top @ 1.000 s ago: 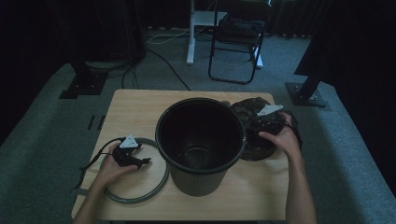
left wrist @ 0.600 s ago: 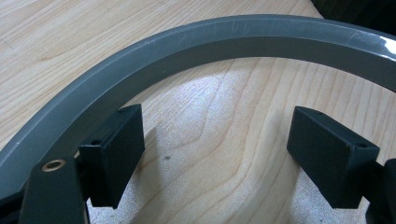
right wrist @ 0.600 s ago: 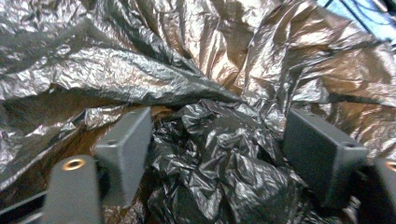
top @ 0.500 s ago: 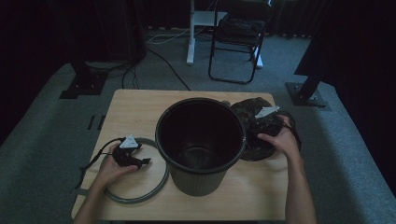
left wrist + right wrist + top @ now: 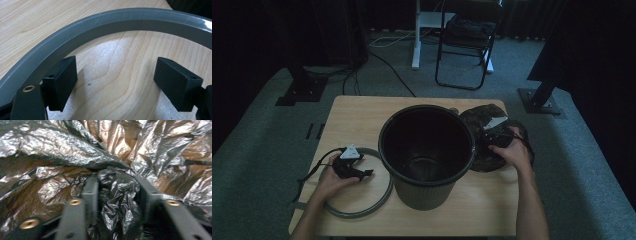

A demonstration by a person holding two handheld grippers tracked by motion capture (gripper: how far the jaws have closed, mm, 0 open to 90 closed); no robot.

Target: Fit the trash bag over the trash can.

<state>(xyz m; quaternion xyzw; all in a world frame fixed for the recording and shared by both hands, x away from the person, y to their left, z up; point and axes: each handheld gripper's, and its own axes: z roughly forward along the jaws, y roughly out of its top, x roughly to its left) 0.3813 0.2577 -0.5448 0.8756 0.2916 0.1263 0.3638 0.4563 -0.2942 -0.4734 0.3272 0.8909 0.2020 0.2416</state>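
A tall black bin (image 5: 422,192) stands upright and empty in the middle of the wooden table (image 5: 357,120). A grey plastic ring (image 5: 362,207) lies flat to its left. My left gripper (image 5: 364,172) rests inside that ring, open. In the left gripper view its jaws (image 5: 117,82) stand wide over bare wood, with the ring (image 5: 100,22) curving past the tips. A crumpled black plastic bag (image 5: 477,120) lies right of the bin. My right gripper (image 5: 489,140) is down on it. Its jaws (image 5: 118,192) have just been closing, and a bunched fold of the bag (image 5: 62,147) is pinched between them.
A black folding chair (image 5: 467,35) and a white desk leg (image 5: 417,40) stand on the carpet beyond the table. Dark stand bases sit on the floor at left (image 5: 299,92) and right (image 5: 539,100). Both forearms come in from the table's near edge.
The right hand has edged slightly toward the bin on top of the bag. The left hand and the ring have stayed where they were.
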